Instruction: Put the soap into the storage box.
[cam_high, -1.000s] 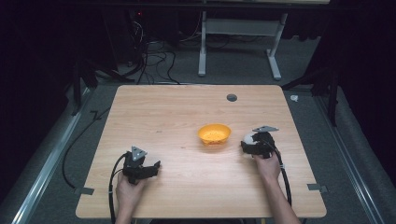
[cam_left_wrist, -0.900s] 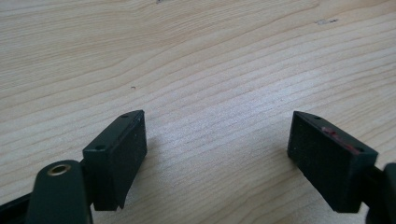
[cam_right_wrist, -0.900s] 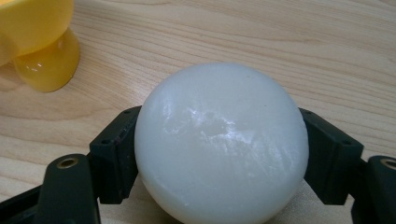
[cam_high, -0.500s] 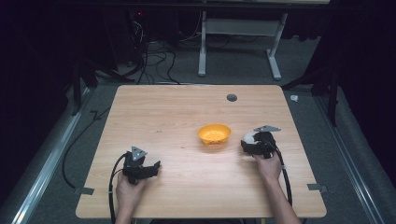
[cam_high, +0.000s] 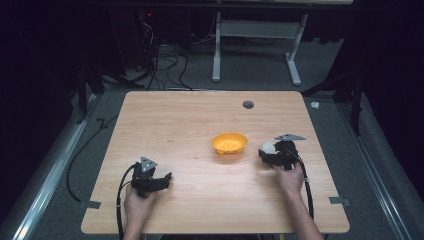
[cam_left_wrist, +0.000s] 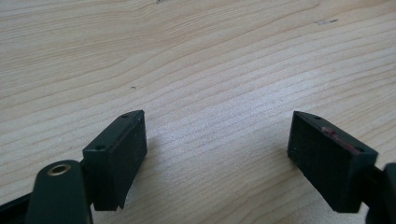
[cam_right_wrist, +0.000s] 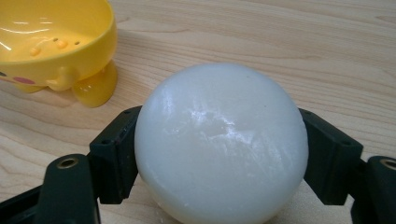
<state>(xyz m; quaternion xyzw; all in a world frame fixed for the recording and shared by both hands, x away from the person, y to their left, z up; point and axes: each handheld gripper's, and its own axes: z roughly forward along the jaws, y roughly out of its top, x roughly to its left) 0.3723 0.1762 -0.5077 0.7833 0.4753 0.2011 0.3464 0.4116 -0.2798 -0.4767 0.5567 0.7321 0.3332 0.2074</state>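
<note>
A smooth white ball (cam_right_wrist: 222, 142) sits between the two black jaws of my right gripper (cam_right_wrist: 219, 149), which press on both its sides. In the high view that gripper (cam_high: 267, 151) and the ball (cam_high: 269, 147) are at the table's right, just right of a yellow bowl (cam_high: 229, 143). The bowl (cam_right_wrist: 51, 44) stands on small feet at the upper left of the right gripper view, apart from the ball. My left gripper (cam_high: 167, 177) rests near the front left of the table. Its jaws (cam_left_wrist: 217, 154) stand wide open over bare wood.
The wooden table (cam_high: 175, 125) has a round grey cable hole (cam_high: 248, 104) near its far edge. Cables trail from both grippers toward the front edge. Beyond the table are a dark floor, cables and a white desk frame (cam_high: 255, 45).
The right gripper with the ball has shifted very slightly toward the near edge. The left gripper has stayed in place.
</note>
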